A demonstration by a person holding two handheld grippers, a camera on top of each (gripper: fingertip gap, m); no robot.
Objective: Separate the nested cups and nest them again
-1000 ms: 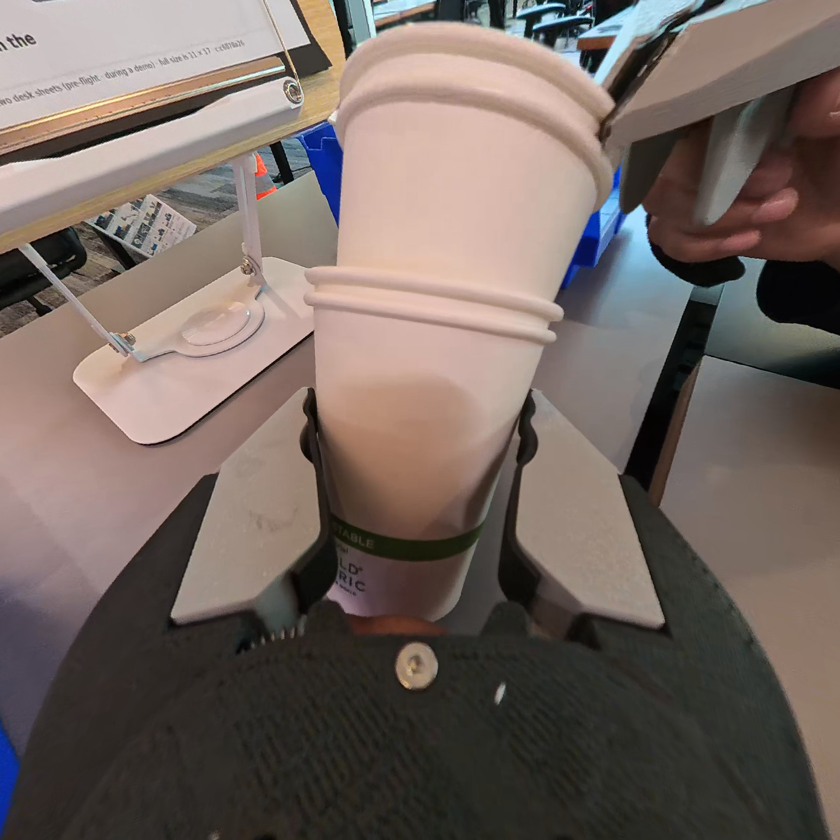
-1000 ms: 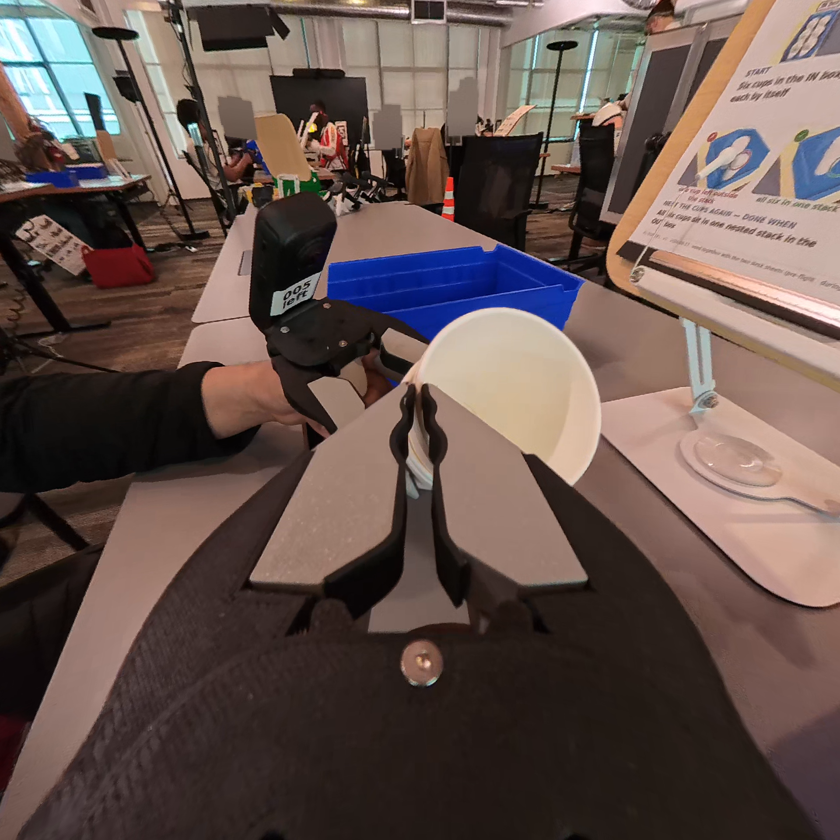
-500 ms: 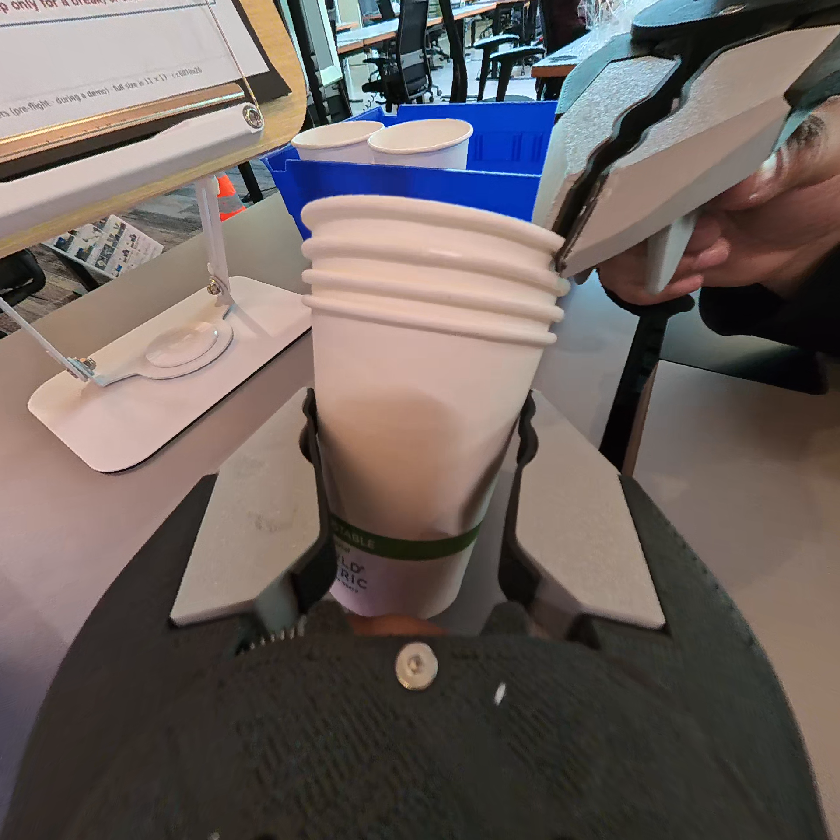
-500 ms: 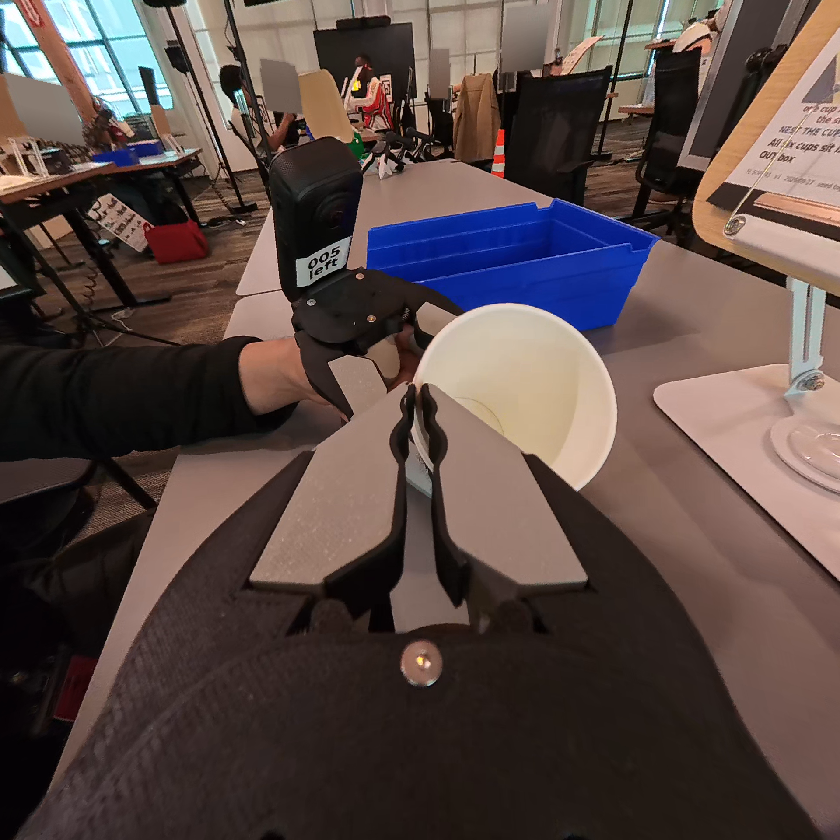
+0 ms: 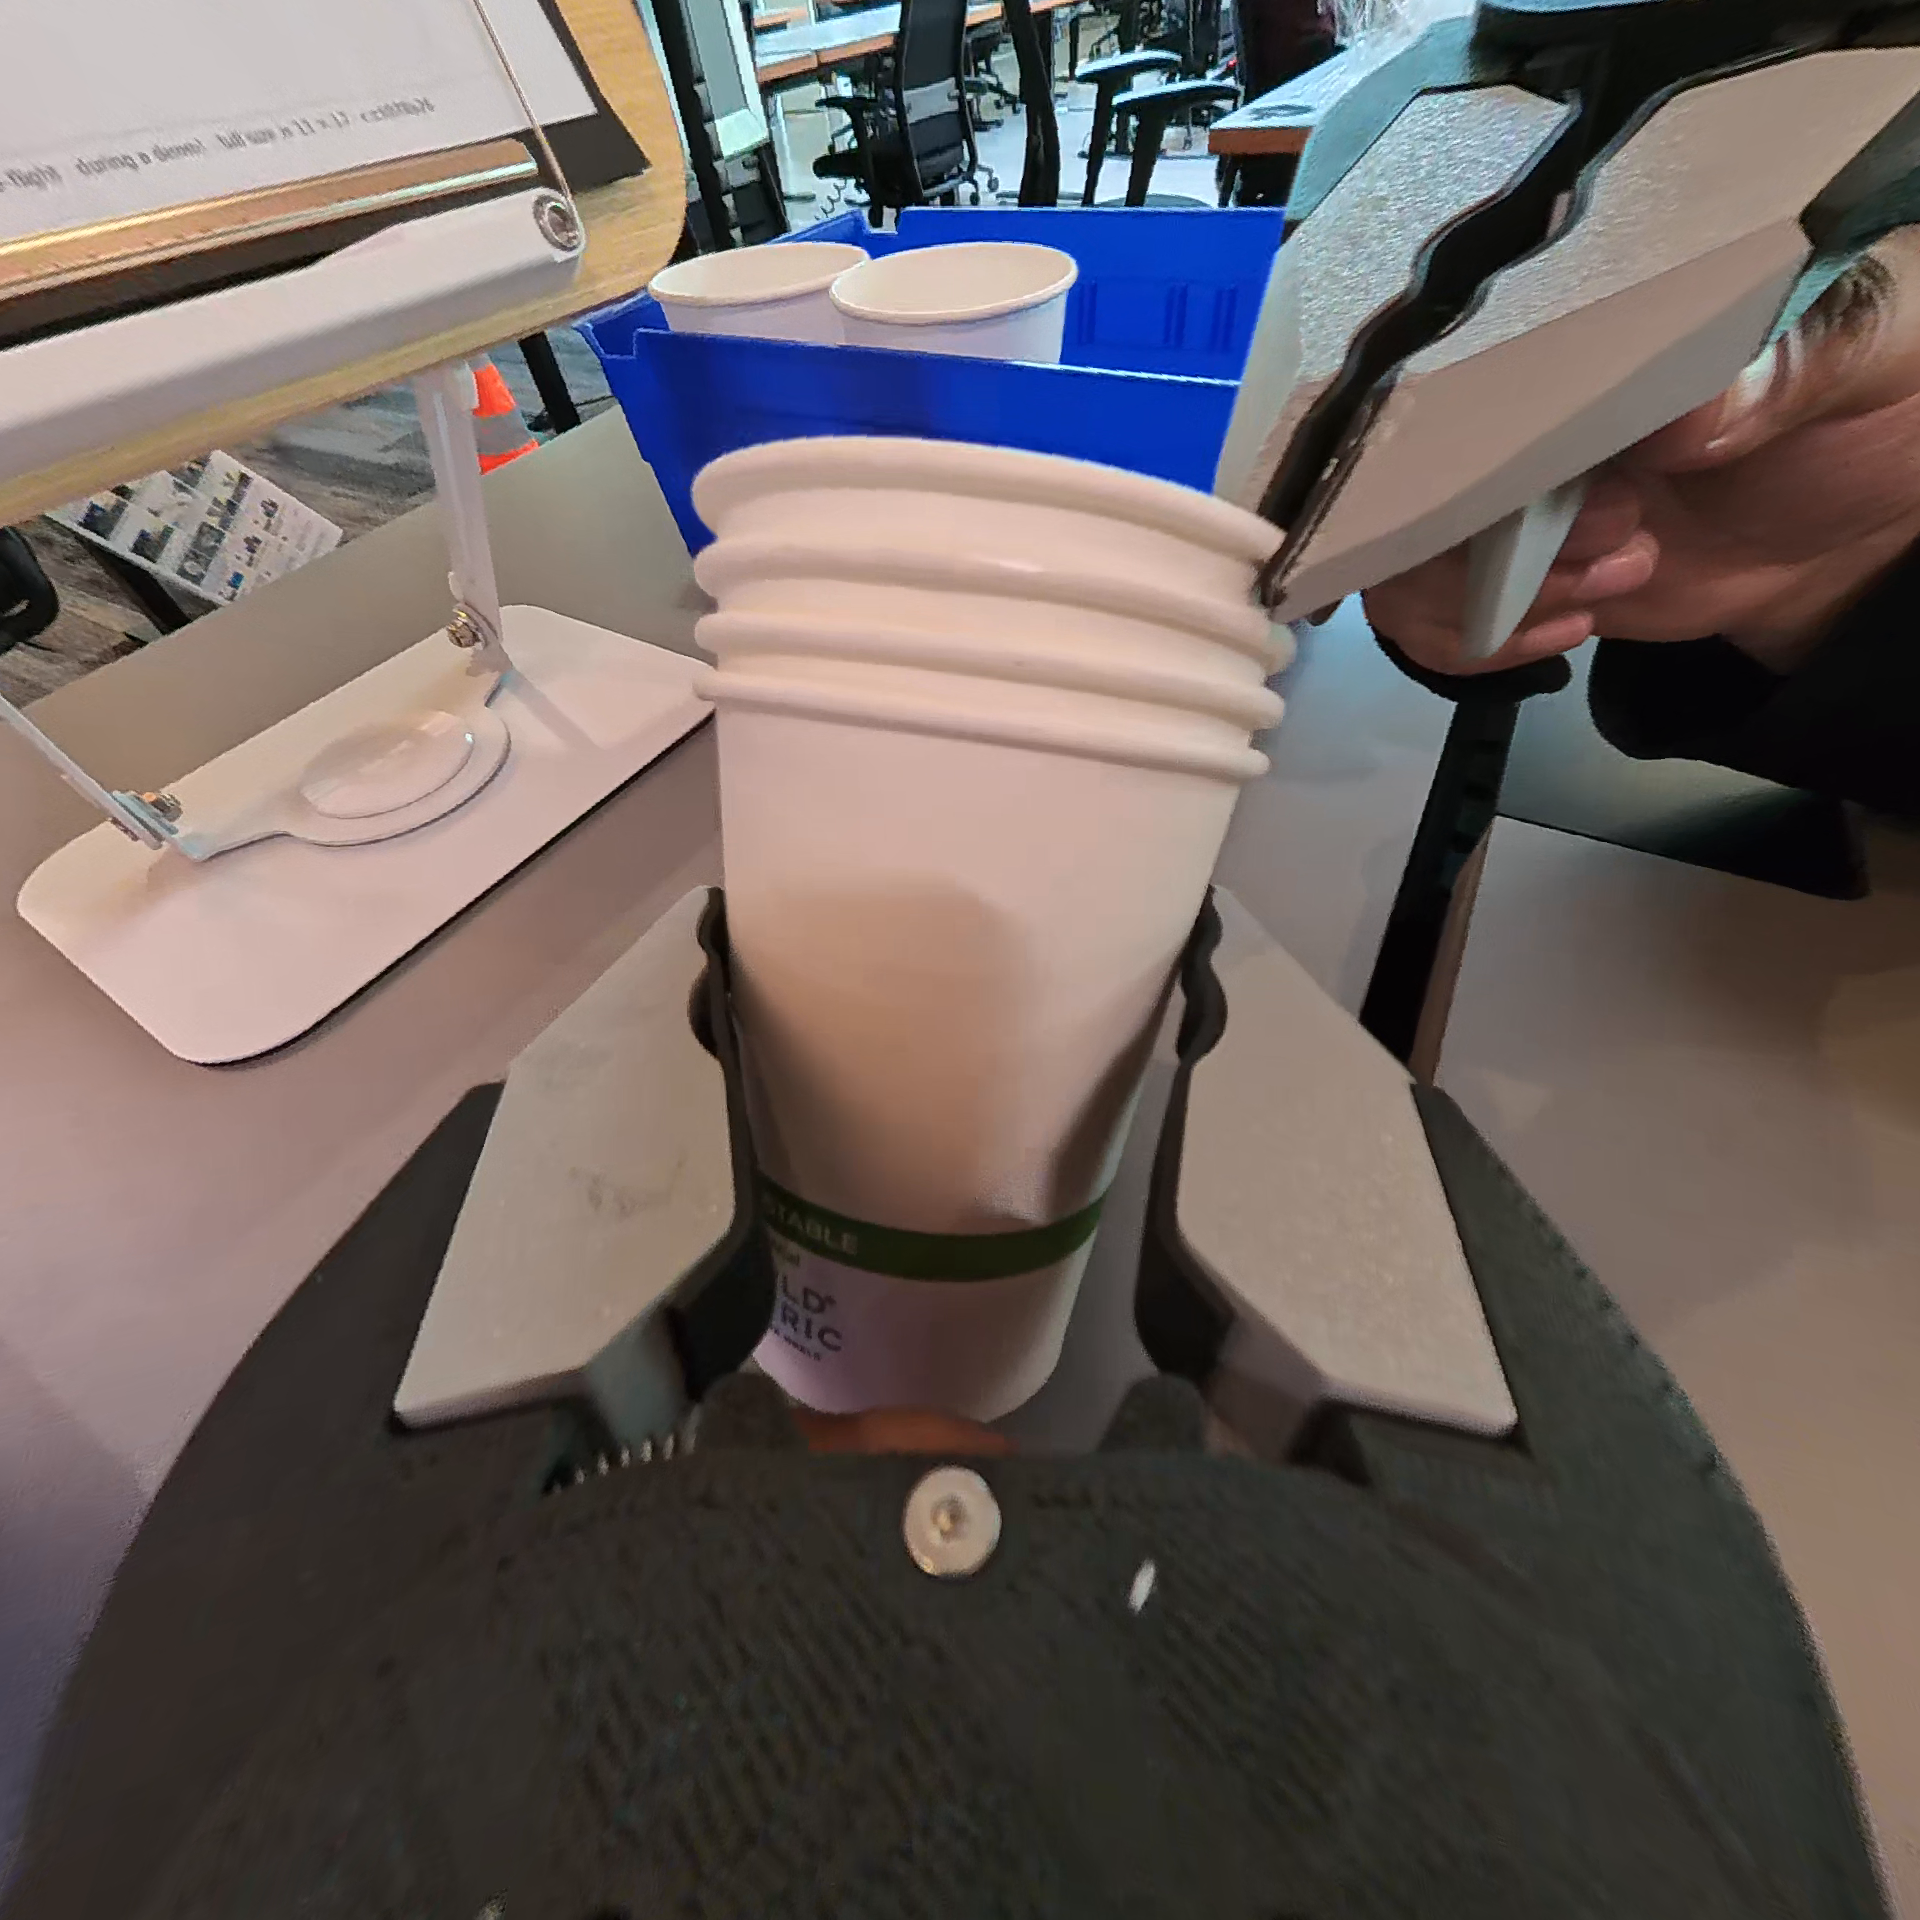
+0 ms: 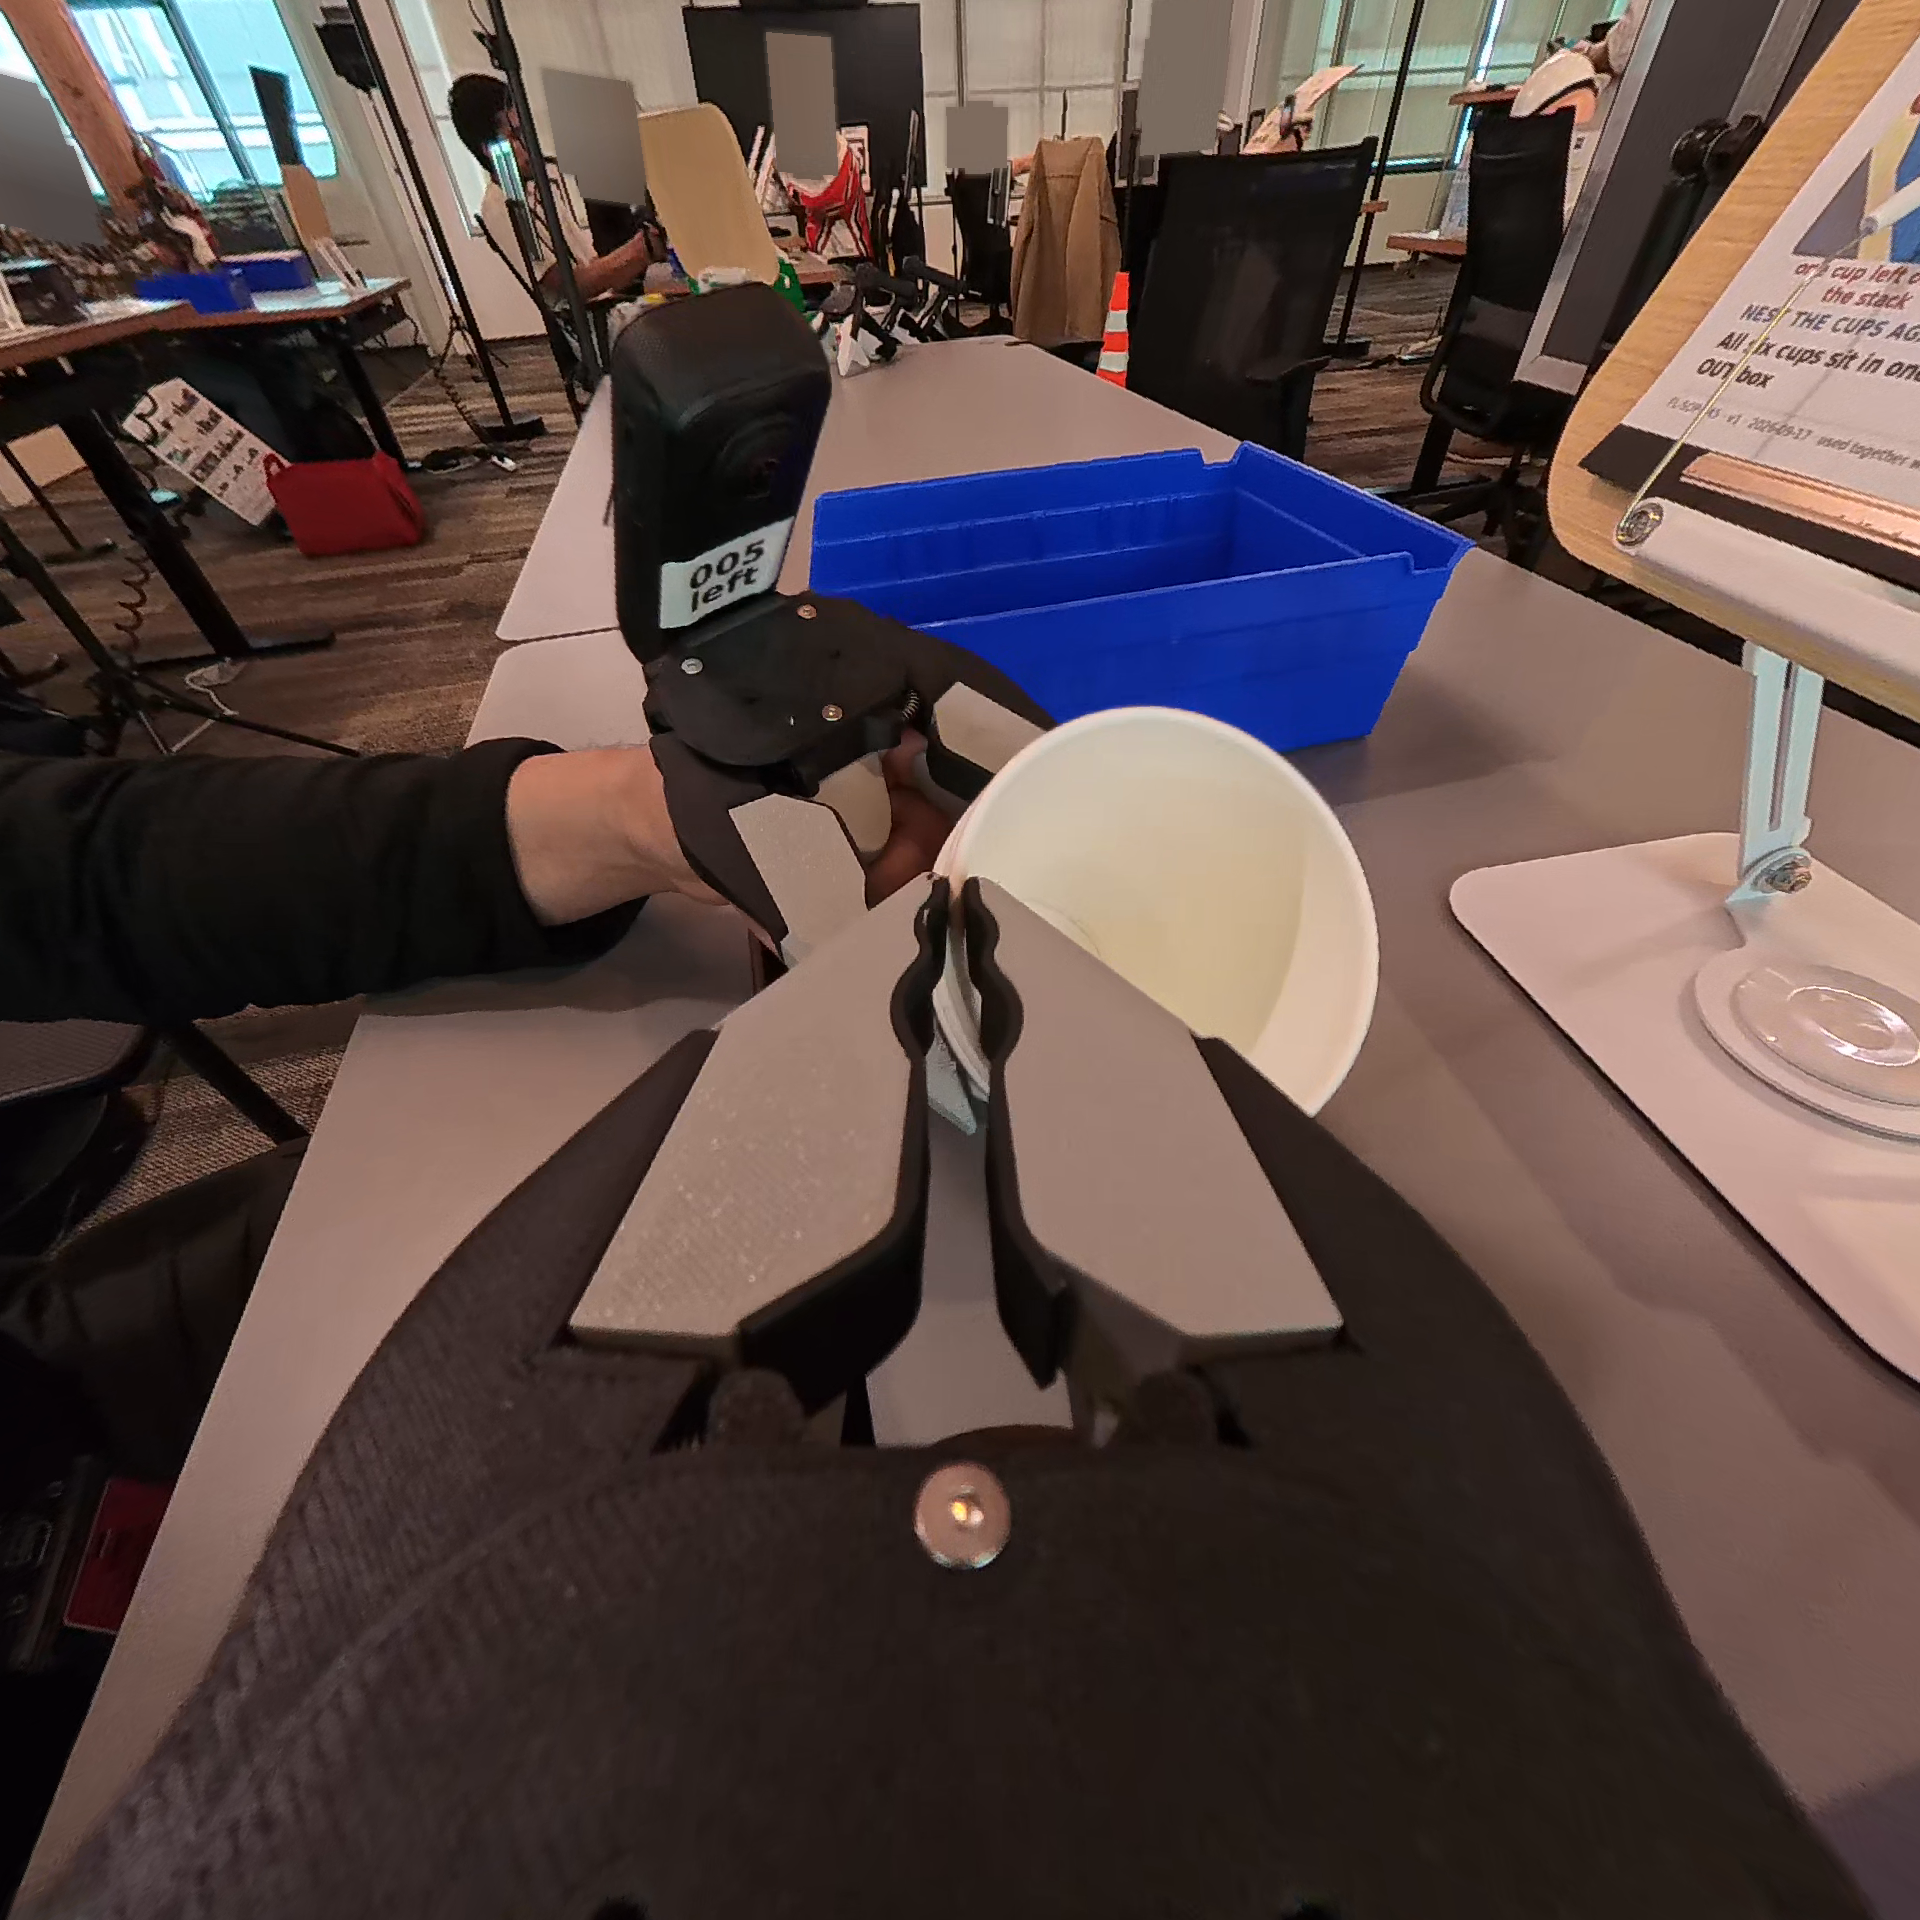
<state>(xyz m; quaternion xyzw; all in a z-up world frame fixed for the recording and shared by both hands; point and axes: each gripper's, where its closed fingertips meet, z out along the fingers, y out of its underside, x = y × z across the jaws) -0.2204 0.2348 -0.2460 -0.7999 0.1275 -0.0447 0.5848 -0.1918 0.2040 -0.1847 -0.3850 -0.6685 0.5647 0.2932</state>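
A stack of nested white paper cups (image 5: 977,831) with several rims close together leans away from me in the left wrist view. My left gripper (image 5: 956,935) is shut on the stack's lower body, above a green band. My right gripper (image 5: 1273,592) comes in from the upper right and pinches the top rim. In the right wrist view my right gripper (image 6: 951,899) is shut on the near rim of the stack (image 6: 1174,883), whose open mouth faces me. The left gripper (image 6: 883,800) holds it from behind.
A blue bin (image 5: 935,416) behind the stack holds two upright white cups (image 5: 764,296) (image 5: 956,296). Another blue bin (image 6: 1143,644) stands on the grey table (image 6: 1507,675). A white document stand (image 5: 312,831) is at the left; it also shows at the right of the right wrist view (image 6: 1662,1039). The gap from one gripper's tips to the other's is roughly 7 cm.
The upper cups, raised well out of the lower ones a second ago, have slid down into them, so the rims now sit close together. Both grippers have kept their hold.
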